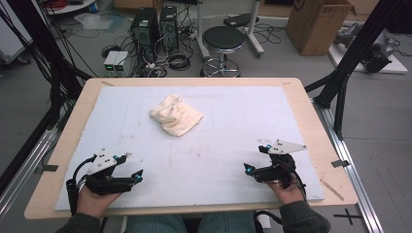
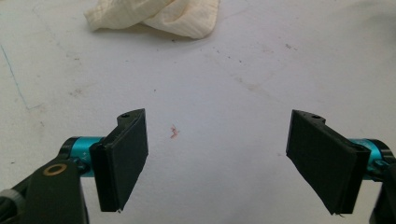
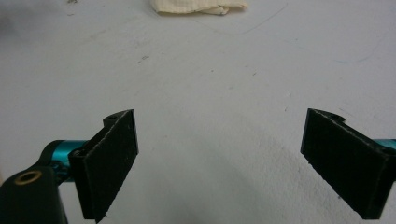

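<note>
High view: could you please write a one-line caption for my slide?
Crumpled cream cloth on a white foam board, with the open left tool and right tool resting near its front corners.

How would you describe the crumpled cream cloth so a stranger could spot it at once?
Start at the wide white foam board covering the wooden table. Slightly left of its middle, toward the far edge, lies the crumpled cream cloth. It is the only soft, loose thing on the board.

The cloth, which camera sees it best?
The high view: the whole crumpled cloth lies there on the white mat, nothing cut off. The left gripper view shows its near part at the top edge; the right gripper view a thin strip.
</note>
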Demonstrator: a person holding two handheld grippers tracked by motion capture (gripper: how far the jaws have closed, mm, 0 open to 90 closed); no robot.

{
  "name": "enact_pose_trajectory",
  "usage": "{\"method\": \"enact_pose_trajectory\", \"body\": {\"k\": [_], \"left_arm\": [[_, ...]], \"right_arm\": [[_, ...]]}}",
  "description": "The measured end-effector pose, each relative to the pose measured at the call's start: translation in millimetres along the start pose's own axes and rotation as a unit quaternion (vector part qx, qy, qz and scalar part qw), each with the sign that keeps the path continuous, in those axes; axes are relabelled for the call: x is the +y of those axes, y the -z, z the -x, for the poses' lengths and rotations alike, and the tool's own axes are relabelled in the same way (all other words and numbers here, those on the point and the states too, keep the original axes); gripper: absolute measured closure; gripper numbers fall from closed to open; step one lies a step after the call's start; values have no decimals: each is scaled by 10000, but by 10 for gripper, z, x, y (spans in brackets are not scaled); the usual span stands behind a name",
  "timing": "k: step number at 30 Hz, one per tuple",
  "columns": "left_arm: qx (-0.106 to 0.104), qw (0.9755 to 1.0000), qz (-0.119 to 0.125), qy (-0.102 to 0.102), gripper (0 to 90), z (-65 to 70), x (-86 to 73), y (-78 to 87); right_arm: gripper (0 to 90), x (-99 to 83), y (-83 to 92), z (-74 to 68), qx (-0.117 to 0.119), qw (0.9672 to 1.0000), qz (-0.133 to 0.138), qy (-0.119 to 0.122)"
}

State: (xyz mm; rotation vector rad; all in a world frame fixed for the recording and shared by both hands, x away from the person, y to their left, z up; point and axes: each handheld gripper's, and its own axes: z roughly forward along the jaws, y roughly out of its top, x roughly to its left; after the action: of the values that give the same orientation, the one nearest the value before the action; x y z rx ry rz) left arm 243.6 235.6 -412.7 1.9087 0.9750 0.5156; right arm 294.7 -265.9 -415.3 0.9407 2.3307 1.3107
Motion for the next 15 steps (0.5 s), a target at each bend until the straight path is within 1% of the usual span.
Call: {"method": "enact_pose_trajectory", "body": {"k": [2, 15], "left_arm": [[-8, 10000, 3, 8, 212, -5, -1, -11], [-26, 10000, -2, -2, 214, 5, 4, -12]], "right_arm": [[103, -4, -22, 10, 33, 10000, -18, 21], [102, -1, -26, -13, 9, 10000, -41, 51]]}}
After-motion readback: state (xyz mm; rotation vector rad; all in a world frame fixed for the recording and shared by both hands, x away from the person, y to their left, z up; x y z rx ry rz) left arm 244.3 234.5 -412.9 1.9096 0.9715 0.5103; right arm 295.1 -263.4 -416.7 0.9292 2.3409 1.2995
